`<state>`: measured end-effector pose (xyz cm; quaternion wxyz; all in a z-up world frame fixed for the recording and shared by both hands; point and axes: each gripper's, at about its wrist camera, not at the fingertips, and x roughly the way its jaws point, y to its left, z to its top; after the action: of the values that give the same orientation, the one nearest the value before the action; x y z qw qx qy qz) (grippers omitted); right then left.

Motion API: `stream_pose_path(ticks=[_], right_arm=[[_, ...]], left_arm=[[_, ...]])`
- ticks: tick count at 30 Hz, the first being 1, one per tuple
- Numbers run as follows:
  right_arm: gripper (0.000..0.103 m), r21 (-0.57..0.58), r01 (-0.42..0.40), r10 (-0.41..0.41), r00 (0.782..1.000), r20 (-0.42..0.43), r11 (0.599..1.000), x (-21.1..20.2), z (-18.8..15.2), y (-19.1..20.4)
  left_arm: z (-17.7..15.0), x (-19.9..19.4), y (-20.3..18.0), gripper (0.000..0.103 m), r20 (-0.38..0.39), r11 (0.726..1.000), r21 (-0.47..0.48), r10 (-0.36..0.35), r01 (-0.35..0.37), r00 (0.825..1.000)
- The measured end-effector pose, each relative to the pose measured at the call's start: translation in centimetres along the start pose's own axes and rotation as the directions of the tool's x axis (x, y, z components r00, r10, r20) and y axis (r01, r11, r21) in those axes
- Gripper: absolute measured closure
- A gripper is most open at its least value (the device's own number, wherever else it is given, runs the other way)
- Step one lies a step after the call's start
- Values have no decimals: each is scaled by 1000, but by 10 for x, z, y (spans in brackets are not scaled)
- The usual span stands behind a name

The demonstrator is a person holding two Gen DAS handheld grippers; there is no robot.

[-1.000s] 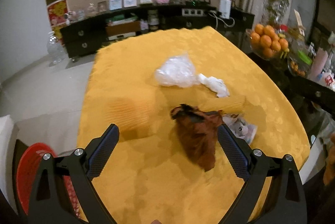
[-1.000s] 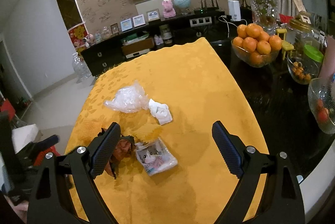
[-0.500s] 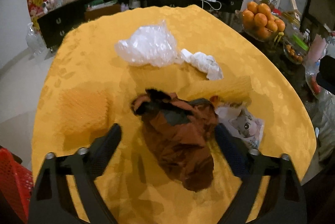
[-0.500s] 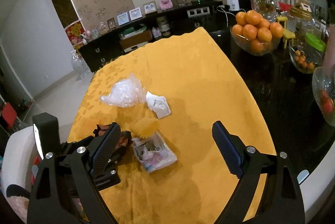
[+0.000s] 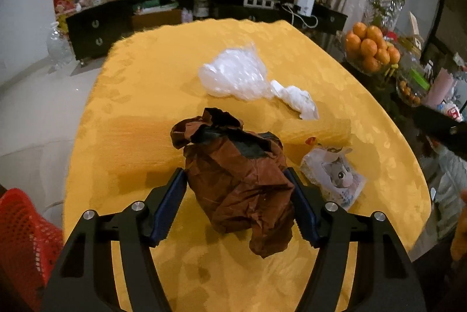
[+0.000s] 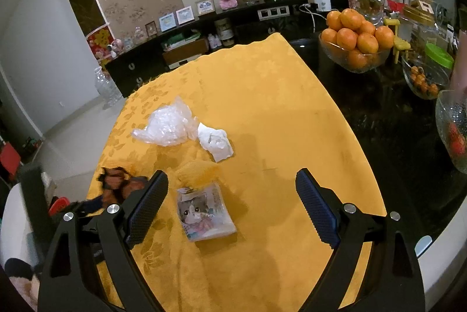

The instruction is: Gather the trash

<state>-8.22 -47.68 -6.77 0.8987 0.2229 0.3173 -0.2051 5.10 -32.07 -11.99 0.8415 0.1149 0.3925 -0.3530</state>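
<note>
The left gripper [image 5: 238, 199] has just been closing its jaws around a crumpled brown paper bag with a dark lining [image 5: 236, 180], which sits between them on the yellow patterned tablecloth [image 5: 163, 78]; both blue-padded fingers [image 5: 169, 205] lie against the bag's sides, clamped on it. Just beyond the bag's right side, beside the right finger, lies a small clear packet printed with a cartoon grey cat [image 5: 335, 177]. Farther ahead of the claw rest a crumpled clear plastic bag [image 5: 233, 75] and, touching its right end, a wadded white tissue [image 5: 297, 100]. A red mesh basket [image 5: 20, 236] shows low to the claw's left, off the table.

The right gripper [image 6: 232, 205] hovers over the same cloth with its jaws wide apart and gripping nothing. The cat packet lies between its fingers, nearer the left one, untouched. The brown bag shows just outside that left finger, with the left gripper's dark frame blurred below it. A glass bowl of oranges [image 6: 357, 45] stands well ahead to the right on the dark tabletop [image 6: 394, 122].
</note>
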Motion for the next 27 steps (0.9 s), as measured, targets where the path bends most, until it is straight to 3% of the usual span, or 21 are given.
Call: stream_pose_path(ticks=[9, 16, 20, 27], right_arm=[[17, -39, 5, -6, 999, -34, 999, 22, -5, 4], [17, -141, -16, 10, 999, -47, 990, 48, -3, 28], [17, -227, -10, -2, 998, -55, 974, 69, 3, 43], [17, -264, -5, -27, 993, -117, 965, 110, 3, 46]], left_arm=[[2, -53, 23, 37, 78, 997, -15, 77, -76, 994], [0, -83, 48, 37, 115, 992, -64, 114, -107, 987], [-3, -93, 59, 37, 127, 989, -79, 134, -125, 983], [-2, -96, 75, 37, 123, 984, -115, 149, -135, 981]])
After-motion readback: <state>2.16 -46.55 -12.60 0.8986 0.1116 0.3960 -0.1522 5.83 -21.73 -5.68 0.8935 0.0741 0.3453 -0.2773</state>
